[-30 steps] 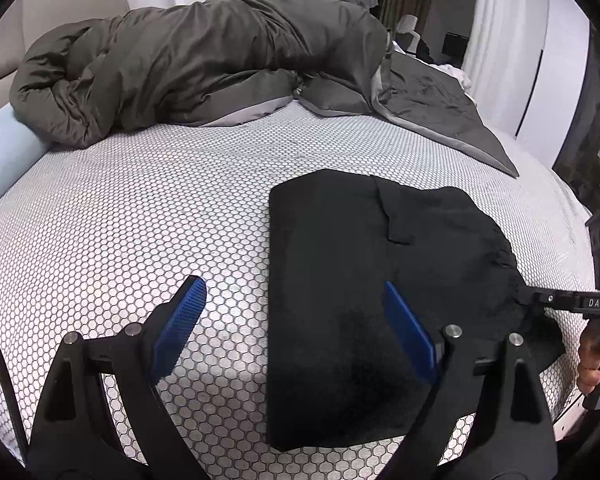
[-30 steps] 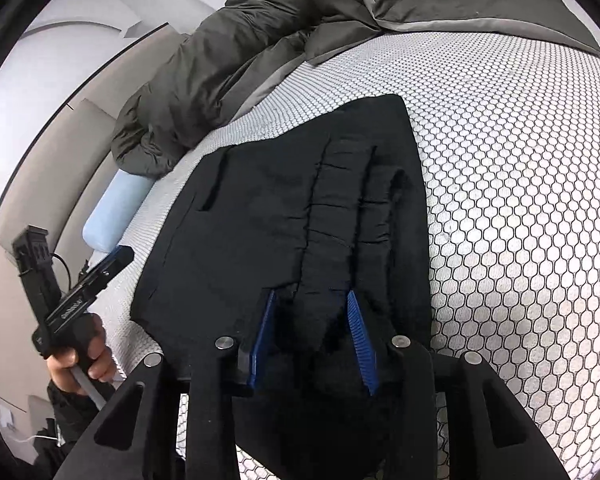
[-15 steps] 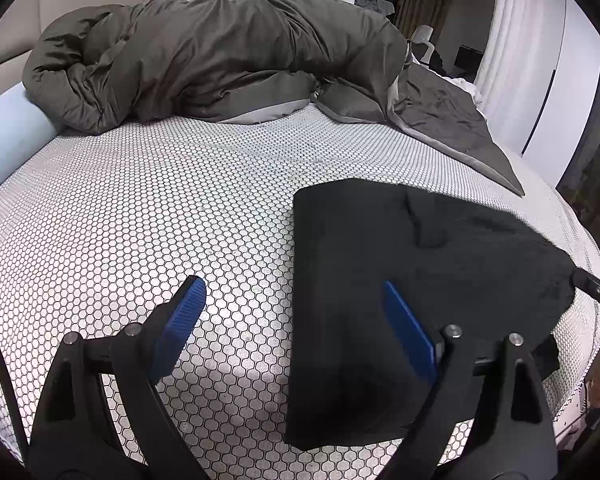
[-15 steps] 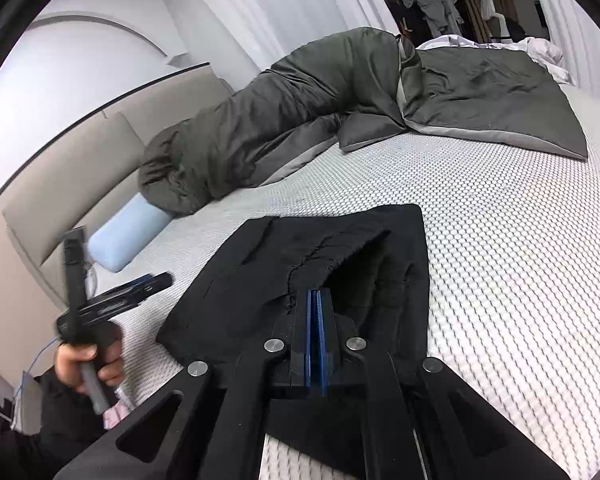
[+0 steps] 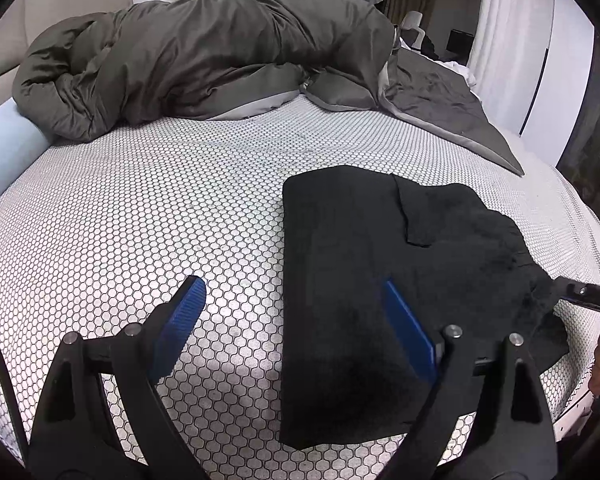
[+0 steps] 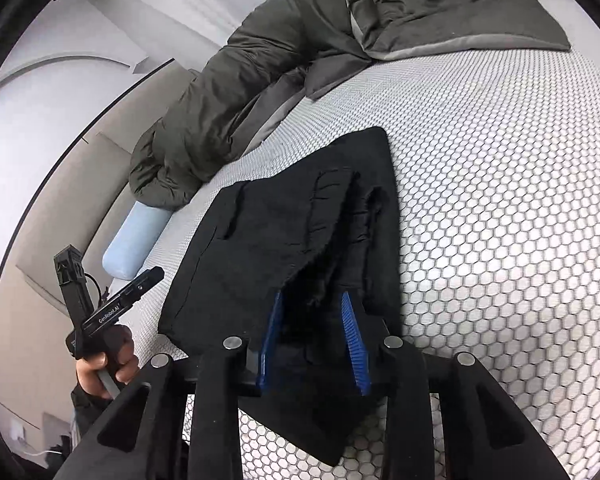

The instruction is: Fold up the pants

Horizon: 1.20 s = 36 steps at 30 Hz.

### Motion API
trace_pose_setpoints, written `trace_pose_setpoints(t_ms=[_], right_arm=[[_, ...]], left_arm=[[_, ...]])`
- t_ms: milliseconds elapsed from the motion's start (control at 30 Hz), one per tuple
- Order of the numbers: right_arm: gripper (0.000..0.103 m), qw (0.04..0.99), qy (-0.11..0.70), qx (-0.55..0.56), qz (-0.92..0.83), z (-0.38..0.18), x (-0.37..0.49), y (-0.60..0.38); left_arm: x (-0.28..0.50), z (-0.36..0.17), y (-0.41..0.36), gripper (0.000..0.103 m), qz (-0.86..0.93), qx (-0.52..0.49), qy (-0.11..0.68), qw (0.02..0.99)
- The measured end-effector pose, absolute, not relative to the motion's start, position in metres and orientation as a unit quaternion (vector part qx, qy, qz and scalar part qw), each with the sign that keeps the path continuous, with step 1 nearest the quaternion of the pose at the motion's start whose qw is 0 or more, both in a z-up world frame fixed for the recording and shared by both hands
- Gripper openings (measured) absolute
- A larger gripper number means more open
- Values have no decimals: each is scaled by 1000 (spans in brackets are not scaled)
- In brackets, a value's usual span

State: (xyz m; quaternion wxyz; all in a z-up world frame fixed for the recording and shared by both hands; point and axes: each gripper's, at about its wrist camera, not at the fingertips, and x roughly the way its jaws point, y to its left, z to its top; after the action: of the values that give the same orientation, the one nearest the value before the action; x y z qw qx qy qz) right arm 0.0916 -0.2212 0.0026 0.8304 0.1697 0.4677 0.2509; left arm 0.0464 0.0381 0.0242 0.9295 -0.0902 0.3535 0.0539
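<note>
Black fabric: the pants [image 5: 364, 280] lie folded into a thick rectangle on the bed [image 5: 140, 220], toward the near edge, with the gathered waistband end at about 3 o'clock in my left view.
Right hand-held gripper [image 6: 312, 344]: half a second ago its blue pads were pressed flat together on the waistband edge; its jaws have just been opening, and now I see a gap, with a loose tuft of black cloth between the pads but neither pad pressing on it.
Left hand-held gripper [image 5: 296, 328]: jaws wide apart and holding nothing, one pad over the bare honeycomb cover, the other over the pants' near left portion; it sits as it did a second ago.
Pants shape: the raised waistband layer of half a second ago has dropped back and lies lower, though the right edge at 2 to 4 o'clock is ragged and ruffled, not square.
My reading: I take this as a release after a tug or a lift, so the fold looks nearly done.
Next need: I judge the ruffled waistband end wants smoothing or one more fold.
Risk: cloth between the right pads may snag on withdrawal.
Background: grey duvet [image 5: 204, 52] at 12 o'clock, well apart.
</note>
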Motion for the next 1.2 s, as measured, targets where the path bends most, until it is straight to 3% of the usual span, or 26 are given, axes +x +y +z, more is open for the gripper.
trace_pose_setpoints(t_ms=[167,267,500,733,933,967,1000,1100,1200], right_arm=[[36,820,479,192,246,-2,103,-221],[50,828,454,210,253,9,99,-229],[51,828,498,137,219,-10,110,-200],[52,798,515,184,255,-23,116,-216],[59,780,510,199,303,-33,138,-213],[52,783,509,189,305,-32,139,-209],[36,789,506,172,302,-31,138,-204],[14,811,492,125,292,-19,125,-191],[10,830,458,118,295,12,108,-188]], left_arm=[[44,27,44,88,44,-93,354,930],[44,27,49,88,46,-98,353,930],[44,26,46,88,39,-89,356,929],[44,24,46,88,36,-89,357,929],[44,24,44,88,31,-85,359,929],[44,24,44,88,31,-84,359,929],[44,24,46,88,32,-84,360,929],[44,24,50,88,32,-86,359,929],[44,27,55,88,31,-90,357,929]])
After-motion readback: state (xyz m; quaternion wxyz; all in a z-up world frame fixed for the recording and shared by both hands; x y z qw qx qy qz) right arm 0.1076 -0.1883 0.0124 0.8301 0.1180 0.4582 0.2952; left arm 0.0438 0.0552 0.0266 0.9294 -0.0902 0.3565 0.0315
